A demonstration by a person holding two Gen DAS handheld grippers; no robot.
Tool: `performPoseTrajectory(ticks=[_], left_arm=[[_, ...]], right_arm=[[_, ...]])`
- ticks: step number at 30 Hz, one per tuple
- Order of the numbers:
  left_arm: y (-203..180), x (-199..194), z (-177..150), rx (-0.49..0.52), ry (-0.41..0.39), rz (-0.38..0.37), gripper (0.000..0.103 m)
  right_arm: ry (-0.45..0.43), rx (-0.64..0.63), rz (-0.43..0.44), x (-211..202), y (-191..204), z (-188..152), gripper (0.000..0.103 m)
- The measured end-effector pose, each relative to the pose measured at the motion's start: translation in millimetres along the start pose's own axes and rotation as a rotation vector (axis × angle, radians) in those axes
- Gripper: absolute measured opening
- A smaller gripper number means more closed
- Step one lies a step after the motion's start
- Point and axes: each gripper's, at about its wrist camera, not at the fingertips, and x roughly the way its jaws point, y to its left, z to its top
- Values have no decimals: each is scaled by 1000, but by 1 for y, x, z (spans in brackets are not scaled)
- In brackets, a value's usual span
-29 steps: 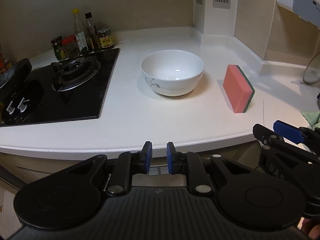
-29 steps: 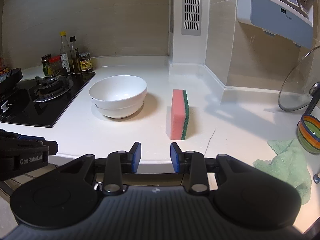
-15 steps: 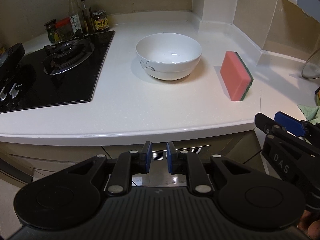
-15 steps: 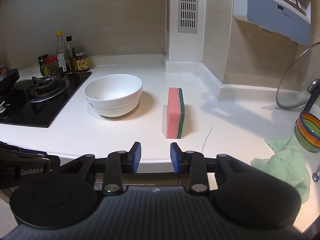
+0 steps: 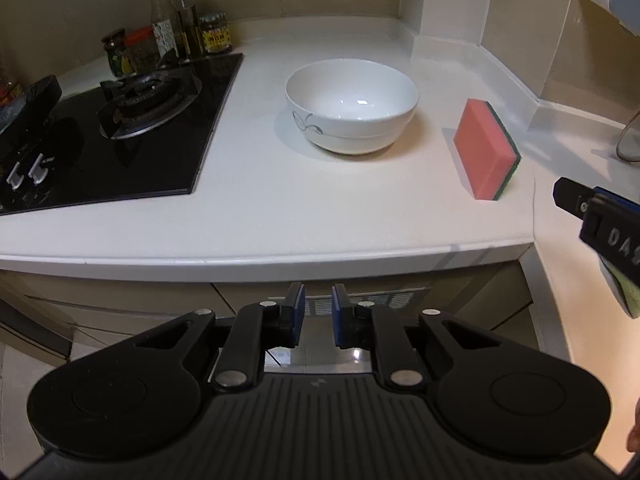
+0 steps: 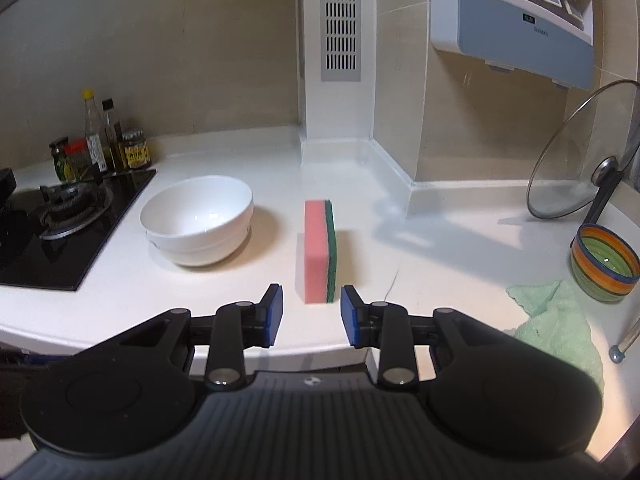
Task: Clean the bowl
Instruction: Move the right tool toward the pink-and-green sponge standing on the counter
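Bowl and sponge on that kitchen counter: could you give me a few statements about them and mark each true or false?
1. The white bowl is empty. True.
2. The sponge lies flat on the counter. False: it stands on its edge.
3. The sponge sits inside the bowl. False: it stands beside the bowl, apart from it.
4. The right claw holds nothing. True.
5. The stove is on the bowl's far side from the sponge. True.
6. The left claw grips the bowl. False: it is closing on nothing, short of the counter.
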Motion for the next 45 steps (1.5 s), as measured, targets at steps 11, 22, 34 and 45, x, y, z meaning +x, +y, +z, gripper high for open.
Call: performPoseTrajectory(ticks=[11, 22, 34, 45], left_arm=[[-1, 14, -19, 28, 102, 7, 10], [1, -10, 0, 8, -37, 42, 11], [10, -15, 8, -9, -28, 82, 11], [16, -14, -3, -44, 20, 45, 11]], right_arm=[[-25, -70, 120, -20, 5, -21, 28], [17, -63, 1, -15, -4, -14, 28], [136, -37, -53, 3, 14, 11, 28], [170, 11, -57, -1, 10, 7, 28]])
